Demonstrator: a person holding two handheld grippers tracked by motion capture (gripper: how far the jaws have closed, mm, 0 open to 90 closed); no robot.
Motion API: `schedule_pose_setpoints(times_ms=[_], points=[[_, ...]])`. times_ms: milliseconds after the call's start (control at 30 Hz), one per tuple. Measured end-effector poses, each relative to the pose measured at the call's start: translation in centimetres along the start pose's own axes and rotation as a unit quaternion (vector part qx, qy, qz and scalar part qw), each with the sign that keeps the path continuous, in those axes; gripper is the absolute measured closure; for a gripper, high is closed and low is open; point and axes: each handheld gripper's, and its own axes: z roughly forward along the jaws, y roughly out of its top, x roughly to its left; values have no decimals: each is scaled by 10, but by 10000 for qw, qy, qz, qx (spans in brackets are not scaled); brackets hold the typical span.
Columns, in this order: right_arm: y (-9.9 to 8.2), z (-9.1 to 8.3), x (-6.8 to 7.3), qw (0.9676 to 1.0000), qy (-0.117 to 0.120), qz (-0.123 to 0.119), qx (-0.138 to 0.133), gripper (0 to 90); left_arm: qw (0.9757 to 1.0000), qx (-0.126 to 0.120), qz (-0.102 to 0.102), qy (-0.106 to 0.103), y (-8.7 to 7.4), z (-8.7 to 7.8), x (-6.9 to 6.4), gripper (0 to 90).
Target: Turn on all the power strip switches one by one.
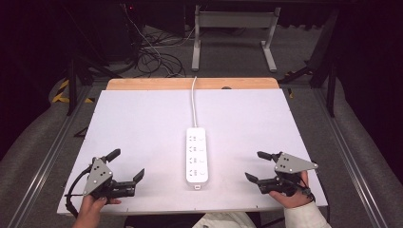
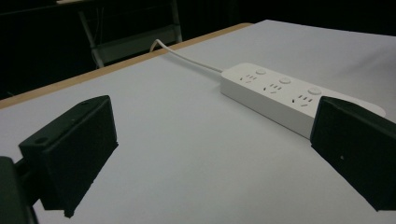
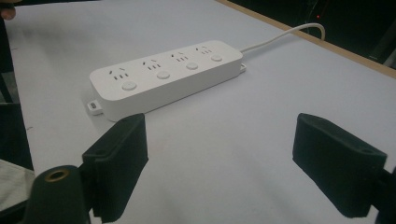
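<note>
High view: a white power strip (image 1: 196,154) lies flat near the middle of the white tabletop (image 1: 142,123), its cord (image 1: 193,102) running off toward the far wooden edge. Left of the power strip, well apart from it, the left hand-held gripper (image 1: 127,165) rests with jaws spread and nothing between them. Right of the power strip, the right hand-held gripper (image 1: 255,166) is likewise released and empty.
</note>
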Motion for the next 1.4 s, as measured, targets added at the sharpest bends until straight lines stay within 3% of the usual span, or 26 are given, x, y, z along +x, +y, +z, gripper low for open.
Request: schedule_pose_setpoints(times_ms=[100,333,467,667,833,1067,1400], points=[[0,0,1,10000,4,-29,40,185,9999,-7,94,36,1,-1,0,10],[2,3,5,9999,-12,-42,154,192,9999,-5,-97,30,1,-2,0,11],[4,5,6,9998,23,-52,185,246,9998,-30,-172,43,1,-3,1,11],[5,6,6,9997,222,-42,122,325,9999,-5,103,132,1,-3,-1,12],[8,5,5,9995,262,35,156,381,9998,0,116,146,2,-3,-3,12],[14,4,4,9994,320,157,46,380,9999,12,9,153,1,-4,-1,12],[34,13,4,9989,454,55,109,375,9999,18,-36,144,1,-4,1,12]])
